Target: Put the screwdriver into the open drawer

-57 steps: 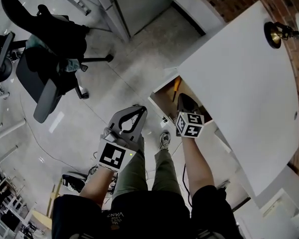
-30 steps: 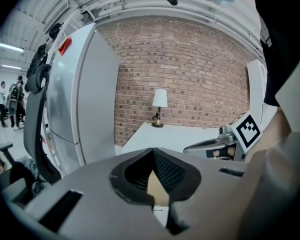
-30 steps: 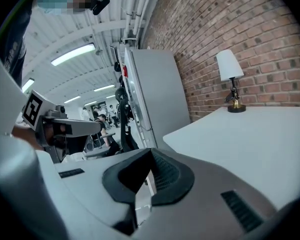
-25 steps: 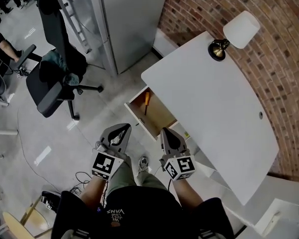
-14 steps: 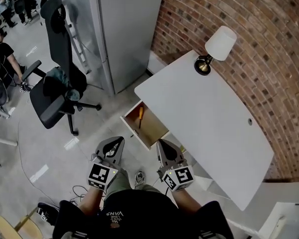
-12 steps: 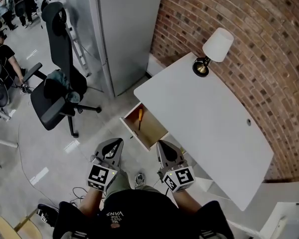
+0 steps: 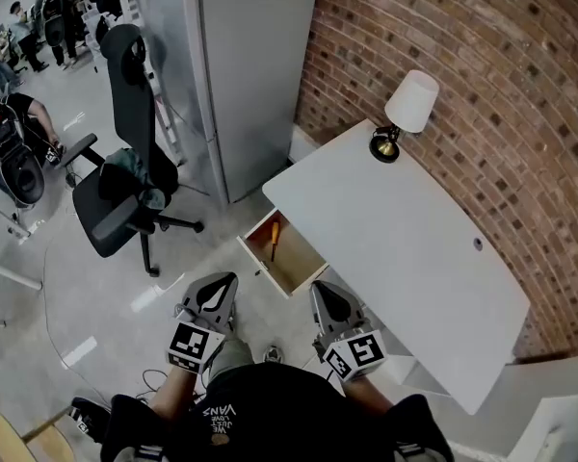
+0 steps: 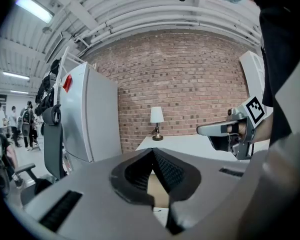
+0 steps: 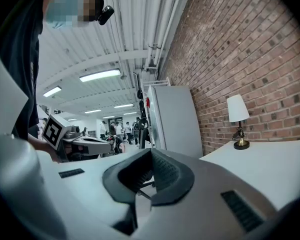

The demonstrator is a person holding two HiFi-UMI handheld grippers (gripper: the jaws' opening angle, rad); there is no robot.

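Note:
The screwdriver (image 7: 274,240), with an orange handle, lies inside the open wooden drawer (image 7: 299,268) at the left end of the white desk (image 7: 405,248). Neither gripper touches it. My left gripper (image 7: 222,283) hangs over the floor, nearer to me than the drawer and left of it; its jaws are shut and empty. My right gripper (image 7: 325,289) is beside it, just short of the drawer's near right corner, also shut on nothing. In the left gripper view the closed jaws (image 8: 152,152) point toward the desk. In the right gripper view the closed jaws (image 9: 151,151) point level past the desk's end.
A table lamp (image 7: 405,109) stands at the desk's far corner by the brick wall (image 7: 482,75). A tall grey cabinet (image 7: 241,65) rises left of the desk, and a black office chair (image 7: 125,191) stands on the floor further left. People stand far off at the upper left.
Both grippers have drawn back from the drawer toward my body and risen. The head view has lifted, showing more wall and room. The screwdriver stays in the drawer.

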